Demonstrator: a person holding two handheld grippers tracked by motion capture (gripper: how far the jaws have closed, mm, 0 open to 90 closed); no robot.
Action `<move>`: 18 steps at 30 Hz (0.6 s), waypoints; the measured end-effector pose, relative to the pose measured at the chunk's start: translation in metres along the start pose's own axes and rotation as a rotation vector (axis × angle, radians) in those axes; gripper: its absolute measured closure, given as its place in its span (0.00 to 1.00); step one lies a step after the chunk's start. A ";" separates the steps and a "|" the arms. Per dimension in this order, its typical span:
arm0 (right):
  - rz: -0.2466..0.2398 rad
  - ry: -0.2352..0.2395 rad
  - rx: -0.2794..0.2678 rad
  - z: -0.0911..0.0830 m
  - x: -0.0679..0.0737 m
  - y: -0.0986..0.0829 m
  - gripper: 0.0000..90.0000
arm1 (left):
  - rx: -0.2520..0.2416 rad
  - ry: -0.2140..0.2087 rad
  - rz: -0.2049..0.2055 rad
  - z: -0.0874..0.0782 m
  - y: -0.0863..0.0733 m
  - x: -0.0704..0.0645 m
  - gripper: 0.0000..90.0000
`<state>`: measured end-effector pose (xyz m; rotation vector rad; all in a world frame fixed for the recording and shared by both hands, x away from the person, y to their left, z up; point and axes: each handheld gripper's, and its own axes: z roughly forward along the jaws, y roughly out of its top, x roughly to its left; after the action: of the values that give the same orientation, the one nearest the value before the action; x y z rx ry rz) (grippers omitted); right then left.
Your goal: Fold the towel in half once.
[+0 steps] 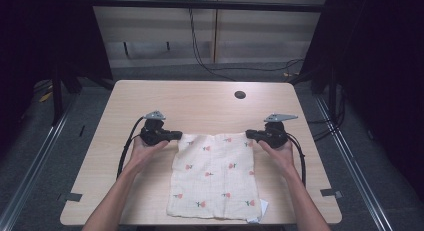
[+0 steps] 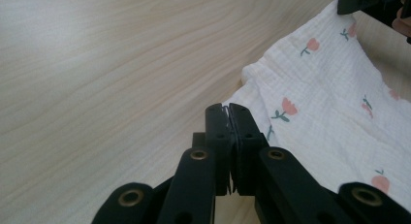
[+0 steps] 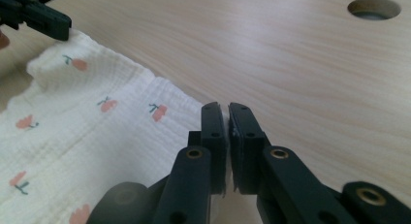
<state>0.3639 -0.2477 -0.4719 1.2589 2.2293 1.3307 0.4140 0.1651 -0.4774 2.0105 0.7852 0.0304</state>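
A cream cloth (image 1: pixel 214 177) printed with small red flowers lies flat at the lower centre of the table (image 1: pixel 200 101), its near edge at the table's front. At its far corners, the left gripper (image 1: pixel 176 136) and right gripper (image 1: pixel 250 134) each pinch cloth, jaws closed.

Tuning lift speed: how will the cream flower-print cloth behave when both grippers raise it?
The cream flower-print cloth looks thin and crinkled, so probably floppy and light, sagging between the left gripper and right gripper. Its textured weave likely grips rather than slips.
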 end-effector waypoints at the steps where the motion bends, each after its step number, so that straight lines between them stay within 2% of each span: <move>1: 0.004 0.000 -0.012 -0.003 -0.001 0.001 0.96 | 0.000 0.000 0.000 0.000 0.000 0.000 0.98; 9: 0.017 0.007 -0.050 -0.012 -0.003 0.005 0.96 | -0.052 0.020 -0.003 -0.015 0.004 0.005 0.98; 13: -0.004 0.011 -0.052 -0.014 -0.003 0.011 0.96 | -0.093 0.015 -0.026 -0.017 0.007 0.004 0.98; 18: 0.002 0.013 -0.064 -0.011 -0.006 0.017 0.96 | -0.082 0.008 -0.003 -0.012 0.010 0.000 0.98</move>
<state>0.3702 -0.2559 -0.4530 1.2341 2.1765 1.4024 0.4155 0.1707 -0.4631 1.9326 0.7796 0.0679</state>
